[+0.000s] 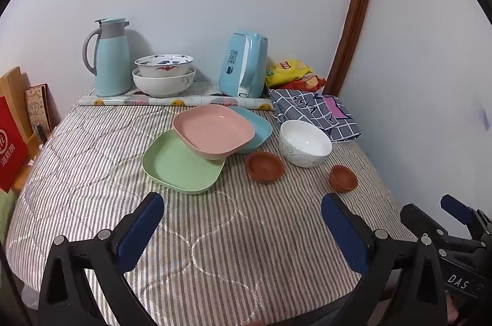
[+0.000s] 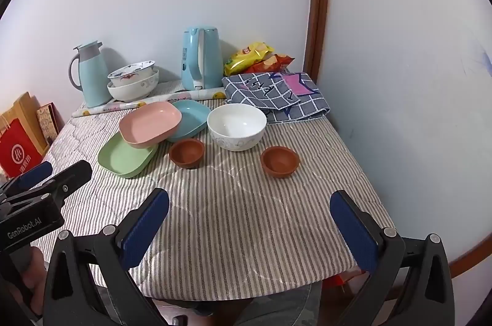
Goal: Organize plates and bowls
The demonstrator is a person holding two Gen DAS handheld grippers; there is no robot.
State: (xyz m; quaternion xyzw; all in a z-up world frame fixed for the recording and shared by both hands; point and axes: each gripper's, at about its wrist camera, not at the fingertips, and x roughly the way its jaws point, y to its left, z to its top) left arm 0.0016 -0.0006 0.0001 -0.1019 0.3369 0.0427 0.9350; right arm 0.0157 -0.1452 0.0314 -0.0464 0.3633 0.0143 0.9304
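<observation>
A pink plate rests tilted on a green plate and a blue plate in mid-table. A white bowl stands to their right. Two small brown bowls sit nearer me. The same set shows in the right wrist view: pink plate, green plate, blue plate, white bowl, brown bowls. My left gripper is open and empty above the near cloth. My right gripper is open and empty too.
The table has a striped cloth. At the back stand a light blue jug, two stacked patterned bowls, a blue kettle, snack bags and a checked cloth. Bags lean at the left.
</observation>
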